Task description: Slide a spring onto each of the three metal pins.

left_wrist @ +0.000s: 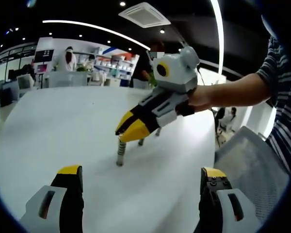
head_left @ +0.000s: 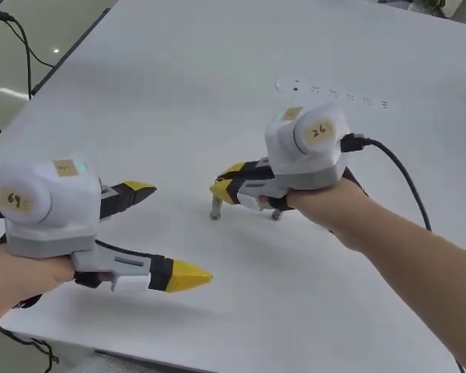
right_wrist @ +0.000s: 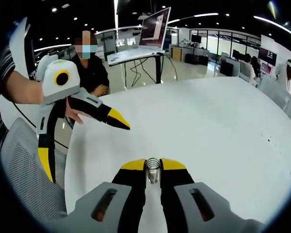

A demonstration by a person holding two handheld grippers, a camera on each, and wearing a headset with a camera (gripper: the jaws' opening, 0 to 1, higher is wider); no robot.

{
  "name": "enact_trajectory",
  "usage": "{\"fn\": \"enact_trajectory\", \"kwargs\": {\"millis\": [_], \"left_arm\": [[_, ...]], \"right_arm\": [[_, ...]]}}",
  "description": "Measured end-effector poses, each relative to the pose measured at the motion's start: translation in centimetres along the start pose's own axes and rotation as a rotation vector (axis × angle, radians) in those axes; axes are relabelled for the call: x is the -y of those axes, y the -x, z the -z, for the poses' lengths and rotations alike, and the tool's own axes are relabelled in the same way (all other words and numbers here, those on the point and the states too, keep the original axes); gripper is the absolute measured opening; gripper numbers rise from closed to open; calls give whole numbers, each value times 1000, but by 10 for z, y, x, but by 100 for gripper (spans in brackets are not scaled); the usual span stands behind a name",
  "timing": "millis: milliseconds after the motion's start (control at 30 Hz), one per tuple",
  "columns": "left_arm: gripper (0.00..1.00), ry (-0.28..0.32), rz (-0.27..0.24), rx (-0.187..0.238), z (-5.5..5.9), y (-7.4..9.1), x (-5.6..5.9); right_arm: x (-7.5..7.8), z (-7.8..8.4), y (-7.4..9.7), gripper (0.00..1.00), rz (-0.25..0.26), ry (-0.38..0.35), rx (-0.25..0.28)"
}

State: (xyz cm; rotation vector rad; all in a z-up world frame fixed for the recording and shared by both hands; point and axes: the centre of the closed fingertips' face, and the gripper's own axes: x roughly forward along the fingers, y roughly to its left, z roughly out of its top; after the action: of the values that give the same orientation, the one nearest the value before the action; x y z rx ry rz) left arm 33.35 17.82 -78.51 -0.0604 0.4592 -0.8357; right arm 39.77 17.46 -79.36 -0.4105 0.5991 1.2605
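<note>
A spring (right_wrist: 153, 171) is gripped upright between the closed fingers of the right gripper (right_wrist: 153, 165), on the white worktop (right_wrist: 223, 126). The left gripper (left_wrist: 140, 171) is held nearby, its fingers spread wide apart.

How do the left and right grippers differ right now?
The left gripper has its jaws wide apart with nothing between them; the right gripper has its jaws shut on a spring. The left gripper is off to the side, by the near edge of the table, while the right gripper's tips are at an upright pin. Both have white bodies and black jaws with yellow tips.
</note>
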Motion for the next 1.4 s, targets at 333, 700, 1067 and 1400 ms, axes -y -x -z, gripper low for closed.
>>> {"fn": "enact_trajectory", "kwargs": {"millis": [333, 700, 1067, 1400], "left_arm": [[98, 6, -4, 0, 2, 0, -1], [98, 12, -2, -2, 4, -1, 0], [98, 7, -2, 1, -1, -2, 1], [98, 4, -13, 10, -13, -1, 5]], "right_arm": [[3, 19, -13, 8, 1, 12, -48], [4, 23, -16, 8, 10, 3, -47], [5, 18, -8, 14, 22, -16, -27], [-3, 10, 25, 19, 29, -21, 33]]}}
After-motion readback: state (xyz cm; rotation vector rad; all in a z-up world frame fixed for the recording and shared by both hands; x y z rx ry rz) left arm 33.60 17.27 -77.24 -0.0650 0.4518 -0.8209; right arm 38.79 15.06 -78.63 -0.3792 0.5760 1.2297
